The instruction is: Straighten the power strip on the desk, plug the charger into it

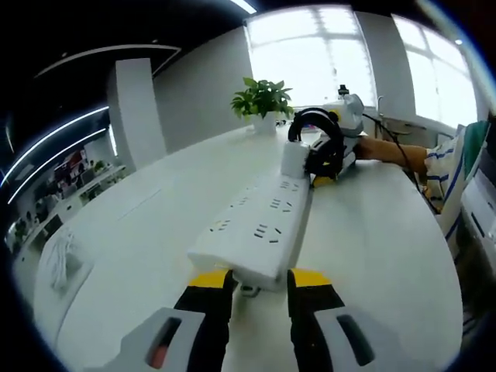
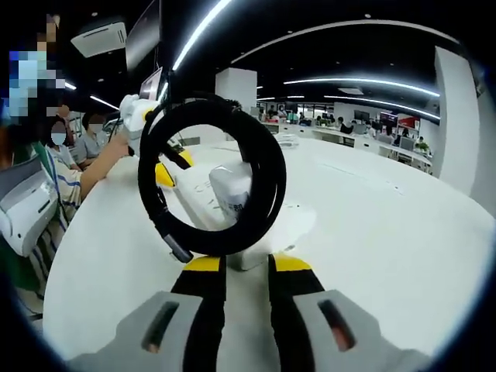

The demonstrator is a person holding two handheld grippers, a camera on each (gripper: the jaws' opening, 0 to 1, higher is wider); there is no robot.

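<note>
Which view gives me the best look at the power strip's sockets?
The left gripper view: the power strip lies lengthwise with its sockets facing up. In the right gripper view the charger and its coiled cable hide most of it.

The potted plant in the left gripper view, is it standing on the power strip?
No, the potted plant stands on the desk well beyond the power strip.

smooth white plastic power strip (image 1: 260, 225) on a glossy white desk (image 1: 372, 232).
</note>
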